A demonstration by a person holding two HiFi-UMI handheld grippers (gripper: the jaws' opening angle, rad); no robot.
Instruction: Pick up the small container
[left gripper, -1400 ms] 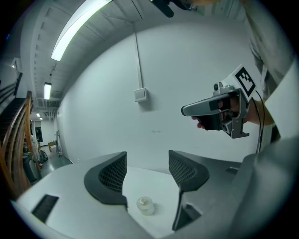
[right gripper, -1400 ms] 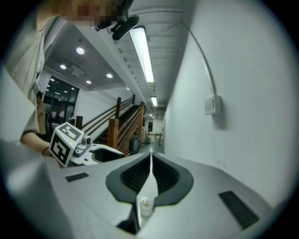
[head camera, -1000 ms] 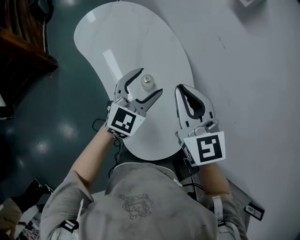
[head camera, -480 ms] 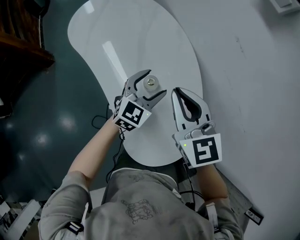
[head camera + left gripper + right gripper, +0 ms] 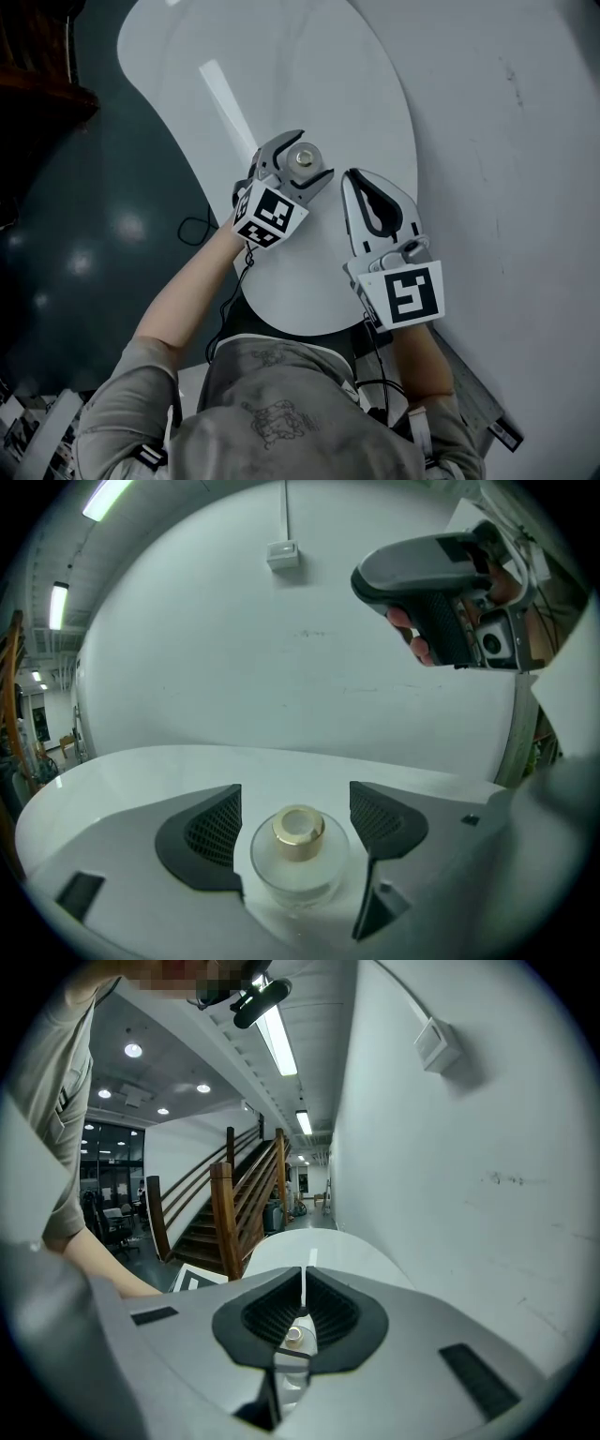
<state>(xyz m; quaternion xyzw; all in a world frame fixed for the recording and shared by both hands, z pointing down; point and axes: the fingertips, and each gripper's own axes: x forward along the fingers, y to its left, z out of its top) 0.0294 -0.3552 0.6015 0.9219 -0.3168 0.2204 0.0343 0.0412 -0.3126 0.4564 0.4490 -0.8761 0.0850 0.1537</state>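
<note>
Judging the risk first: the left gripper (image 5: 307, 156) has its jaws spread to either side of the container (image 5: 298, 850), pads near it but not touching. An uneven close would likely nudge the round glass body sideways across the smooth table (image 5: 309, 56) or tip it, and a pinch high on the curved shoulder could let it squirt out. The container stands upright on the table, gold cap on, and its frosted-clear wall shows nothing inside as far as I can tell; the right gripper (image 5: 301, 1288) hangs just beside, jaws pressed together on nothing.
</note>
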